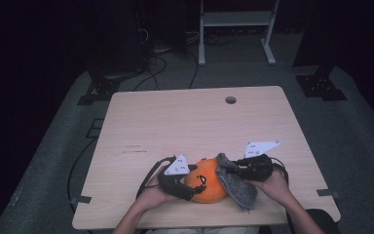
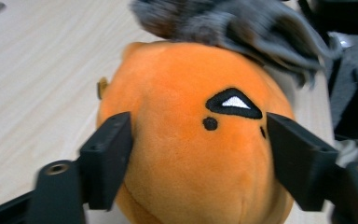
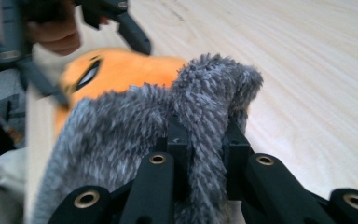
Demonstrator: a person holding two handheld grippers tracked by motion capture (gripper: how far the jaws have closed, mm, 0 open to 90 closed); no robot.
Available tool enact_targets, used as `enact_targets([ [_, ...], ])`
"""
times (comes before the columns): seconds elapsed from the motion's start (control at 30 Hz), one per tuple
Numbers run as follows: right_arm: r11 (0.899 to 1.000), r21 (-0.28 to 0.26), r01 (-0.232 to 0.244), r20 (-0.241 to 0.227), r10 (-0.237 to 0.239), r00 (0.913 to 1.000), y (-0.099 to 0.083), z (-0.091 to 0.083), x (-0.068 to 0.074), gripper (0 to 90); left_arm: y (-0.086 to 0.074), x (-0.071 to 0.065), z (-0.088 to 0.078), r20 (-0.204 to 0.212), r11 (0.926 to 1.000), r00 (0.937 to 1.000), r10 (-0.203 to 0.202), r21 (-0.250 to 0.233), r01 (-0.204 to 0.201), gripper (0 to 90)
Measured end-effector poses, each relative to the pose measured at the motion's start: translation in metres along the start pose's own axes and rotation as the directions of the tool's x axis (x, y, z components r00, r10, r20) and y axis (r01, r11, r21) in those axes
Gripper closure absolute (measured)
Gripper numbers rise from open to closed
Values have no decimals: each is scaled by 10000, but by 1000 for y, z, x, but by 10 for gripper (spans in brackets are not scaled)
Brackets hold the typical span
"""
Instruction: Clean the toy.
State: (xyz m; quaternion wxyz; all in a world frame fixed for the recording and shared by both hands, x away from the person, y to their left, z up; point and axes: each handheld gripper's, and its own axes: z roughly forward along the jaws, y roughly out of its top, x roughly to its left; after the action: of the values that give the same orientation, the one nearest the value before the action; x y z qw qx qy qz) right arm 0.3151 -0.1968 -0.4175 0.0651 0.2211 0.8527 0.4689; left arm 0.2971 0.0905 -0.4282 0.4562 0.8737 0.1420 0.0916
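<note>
The wooden table [image 1: 185,122] is taking up most of the high view, and the work is sitting near its 6 o'clock edge. At the centre of that edge an orange plush ball [image 1: 205,181] with a stitched black face is resting on the tabletop. A grey fuzzy cloth [image 1: 236,180] is lying against the ball's 3 o'clock side, draping down toward 5 o'clock onto the table.

The left gripper [image 1: 191,187] is coming in at the ball's 9 o'clock side in the high view. In the left gripper view its 2 jaws are standing apart, 1 on each flank of the orange plush ball [image 2: 193,140]; they are flanking it closely, but whether the pads are pressing the plush cannot be told. In that view the grey fuzzy cloth [image 2: 242,23] is lying over the ball's 12 to 1 o'clock edge.

The right gripper [image 1: 234,168] is sitting at the ball's 2 o'clock. In the right gripper view its 2 jaws are drawn together, clamping a fold of the grey fuzzy cloth [image 3: 200,112], which is bunching up between and above them. The orange plush ball [image 3: 121,70] is showing past the cloth at 10 o'clock.
</note>
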Motion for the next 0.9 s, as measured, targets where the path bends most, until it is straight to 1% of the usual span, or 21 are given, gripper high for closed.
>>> enact_targets([
  [0.03, 9998, -5, 176, -138, -176, 9997, 0, -1, 4, 775, 1, -1, 1, -60, 10000, 10000, 57, -11, -57, 300],
  [0.1, 9983, -396, 433, -902, -468, 9948, 5, -3, 13, 775, 4, -1, 3, -111, 10000, 9999, -21, -82, 20, 304],
  [0.13, 9973, -426, 594, -842, -629, 9945, 8, -1, 16, 775, 5, 0, 3, -130, 10000, 9999, -44, -57, 44, 288],
  [0.17, 9968, -296, 748, -624, -765, 9951, 10, 1, 18, 775, 6, 1, 2, -164, 9998, 9997, -197, -58, 196, 262],
  [0.2, 9967, -246, 767, -425, -777, 9961, 11, 4, 16, 776, 7, 2, 0, -92, 9988, 9989, -470, -139, 469, 221],
  [0.27, 9982, -282, 527, -185, -533, 9984, 9, 3, 9, 776, 6, 5, -5, 100, 9958, 9959, -895, -189, 896, 175],
  [0.33, 9991, -310, 277, 157, -272, 9995, 5, 2, 3, 775, 4, 7, -9, 125, 9944, 9944, -1047, -135, 1049, 150],
  [0.37, 9992, -325, 236, 352, -225, 9991, 3, 1, 1, 775, 1, 9, -8, 209, 9925, 9923, -1218, -49, 1220, 152],
  [0.4, 9993, -350, 116, 343, -104, 9994, 2, 0, -1, 775, -1, 9, -7, 311, 9918, 9913, -1278, 25, 1278, 175],
  [0.47, 9993, -333, 150, 347, -138, 9993, 2, -1, 0, 775, -3, 7, -5, 43, 9946, 9946, -1036, -40, 1036, 283],
  [0.5, 9991, -339, 268, 306, -258, 9992, 3, -2, 2, 775, -2, 6, -6, -40, 9947, 9947, -1024, -59, 1024, 333],
  [0.57, 9971, -384, 656, 134, -651, 9978, 7, -2, 10, 775, 2, 4, -5, -318, 9960, 9956, -885, -116, 882, 370],
  [0.6, 9947, -444, 932, -33, -935, 9956, 11, -1, 16, 775, 4, 3, -4, -284, 9968, 9964, -801, -93, 799, 371],
  [0.63, 9912, -514, 1223, -220, -1235, 9921, 16, 0, 22, 775, 7, 1, -3, -336, 9986, 9980, -527, -34, 526, 371],
  [0.67, 9878, -481, 1481, -352, -1499, 9881, 22, 3, 29, 775, 9, -4, -1, -440, 9999, 9990, -117, 8, 118, 371],
  [0.7, 9827, -471, 1789, -553, -1814, 9819, 29, 8, 35, 776, 10, -7, 0, -498, 9999, 9987, 132, 70, -129, 374],
  [0.73, 9808, -453, 1898, -620, -1924, 9794, 33, 11, 37, 775, 10, -10, 0, -581, 9989, 9974, 435, 177, -425, 378],
  [0.77, 9788, -397, 2011, -599, -2033, 9773, 38, 15, 37, 776, 9, -12, 0, -670, 9979, 9958, 617, 220, -604, 382],
  [0.83, 9812, -299, 1904, -590, -1919, 9796, 43, 20, 32, 776, 7, -12, -1, -711, 9972, 9950, 706, 287, -687, 389],
  [0.87, 9849, -324, 1698, -522, -1713, 9838, 44, 21, 27, 776, 5, -11, -2, -694, 9974, 9952, 687, 263, -670, 394],
  [0.9, 9883, -277, 1500, -356, -1510, 9879, 43, 19, 20, 776, 4, -11, -2, -694, 9964, 9943, 808, 303, -788, 398],
])
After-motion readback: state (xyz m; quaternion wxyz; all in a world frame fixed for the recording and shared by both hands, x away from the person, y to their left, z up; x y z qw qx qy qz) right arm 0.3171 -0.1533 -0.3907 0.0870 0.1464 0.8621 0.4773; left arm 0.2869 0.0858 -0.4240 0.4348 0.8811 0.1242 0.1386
